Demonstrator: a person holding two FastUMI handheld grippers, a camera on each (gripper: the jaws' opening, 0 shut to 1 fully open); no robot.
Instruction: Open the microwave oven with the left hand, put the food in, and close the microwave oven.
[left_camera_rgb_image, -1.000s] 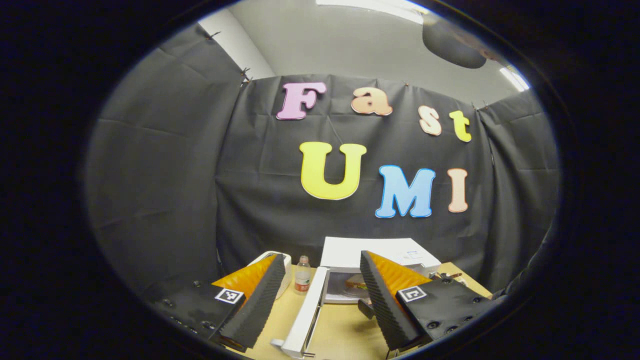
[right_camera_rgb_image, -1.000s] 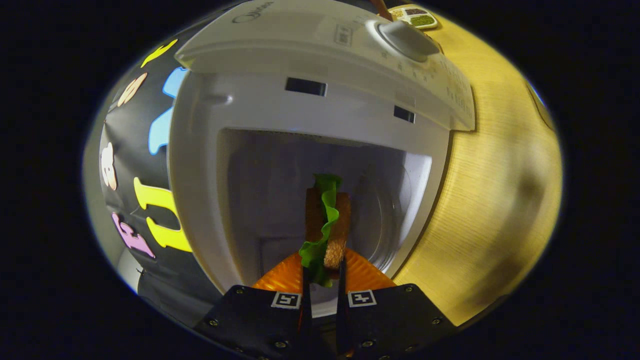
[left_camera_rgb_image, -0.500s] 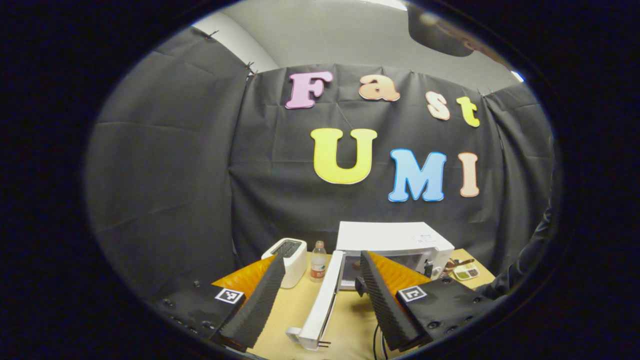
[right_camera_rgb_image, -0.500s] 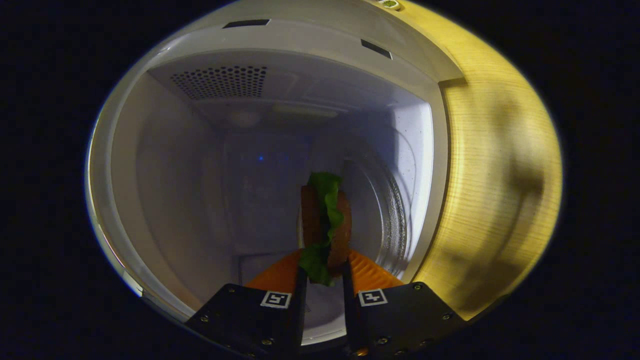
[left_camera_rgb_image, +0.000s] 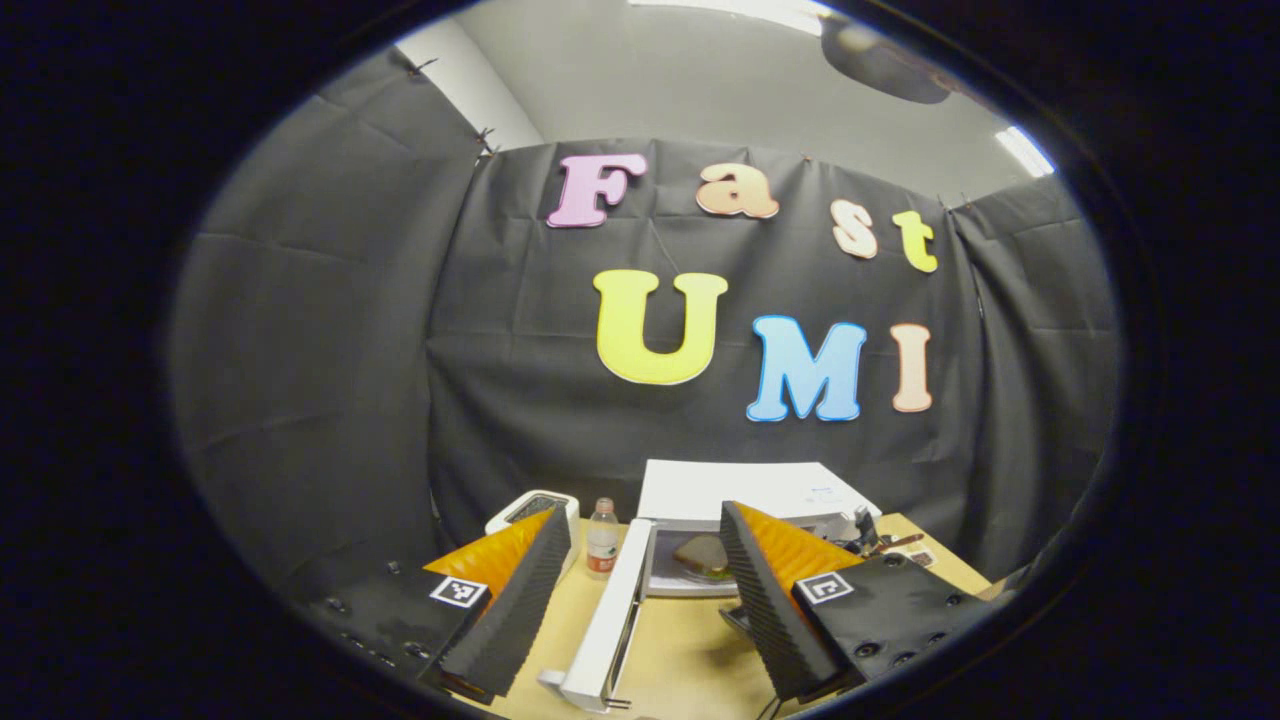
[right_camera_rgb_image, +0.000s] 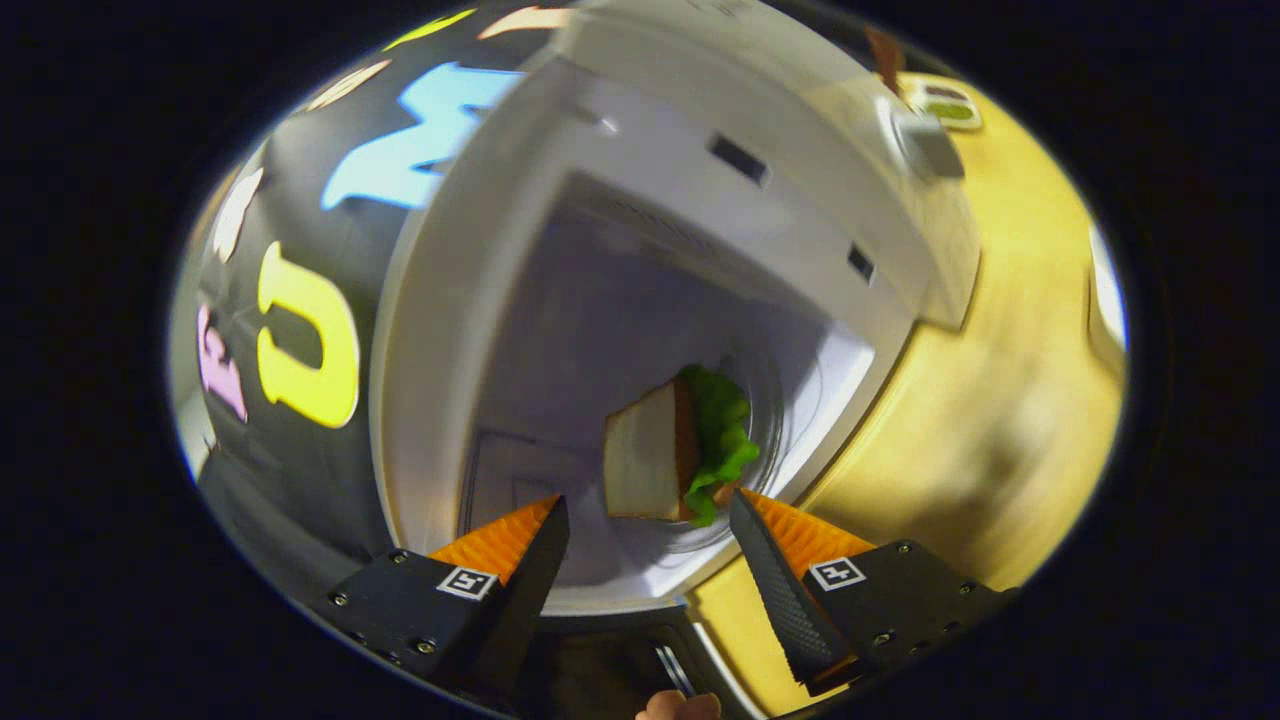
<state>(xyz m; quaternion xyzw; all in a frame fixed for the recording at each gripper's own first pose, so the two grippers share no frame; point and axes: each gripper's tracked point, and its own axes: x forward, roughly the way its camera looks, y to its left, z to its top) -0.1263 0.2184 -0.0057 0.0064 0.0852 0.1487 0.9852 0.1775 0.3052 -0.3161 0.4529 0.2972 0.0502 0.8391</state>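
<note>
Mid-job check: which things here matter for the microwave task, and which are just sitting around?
Job:
- microwave, its door open
- sandwich inside it
- left gripper, open
- right gripper, open, just outside the opening

Lying about:
- toaster
- bottle
- small tray on the table
</note>
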